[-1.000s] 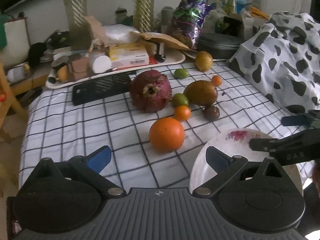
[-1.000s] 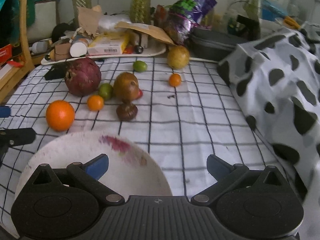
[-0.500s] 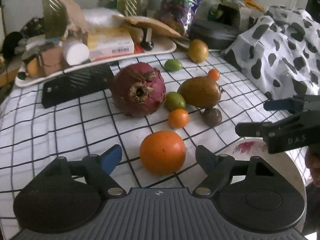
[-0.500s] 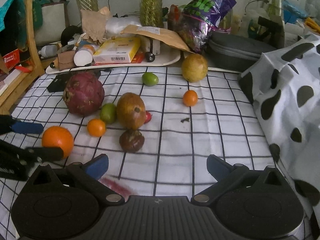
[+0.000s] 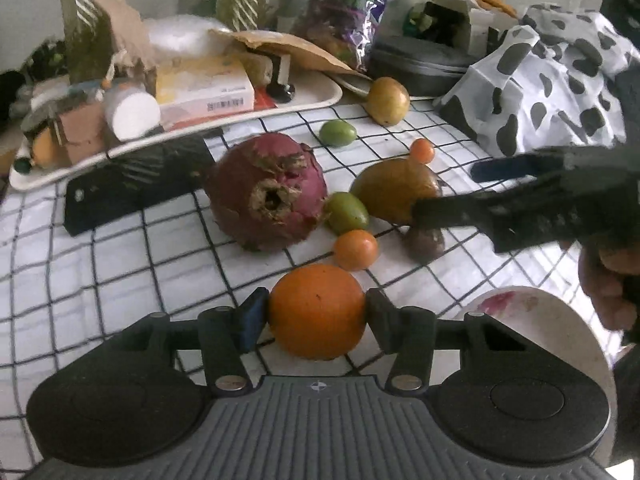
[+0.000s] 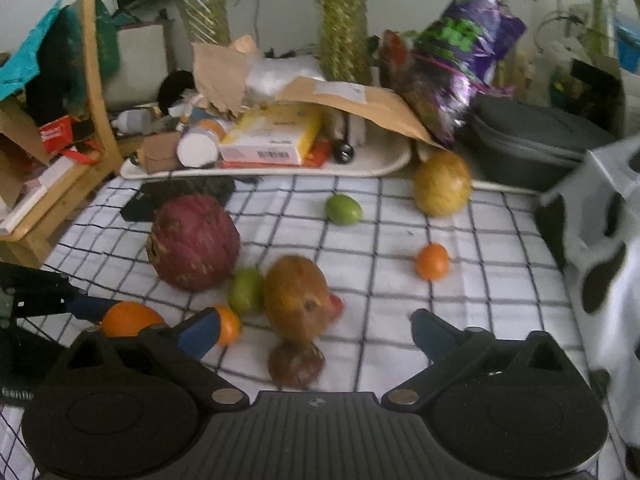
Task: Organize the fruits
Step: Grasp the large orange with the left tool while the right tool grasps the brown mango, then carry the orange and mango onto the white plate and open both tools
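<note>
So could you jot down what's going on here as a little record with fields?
Left tool: closed on the big round orange
Right tool: open, holding nothing
In front of right tool: small dark brown round fruit
Container: white round plate with pink stain, no fruit visible on it
Surface: black-and-white checked cloth

open cloth [image 6: 472,312] right of mango [image 6: 298,300], fruit crowding left

Soft, even daylight, faint shadows; both views slightly motion-blurred with fisheye-bent edges.
</note>
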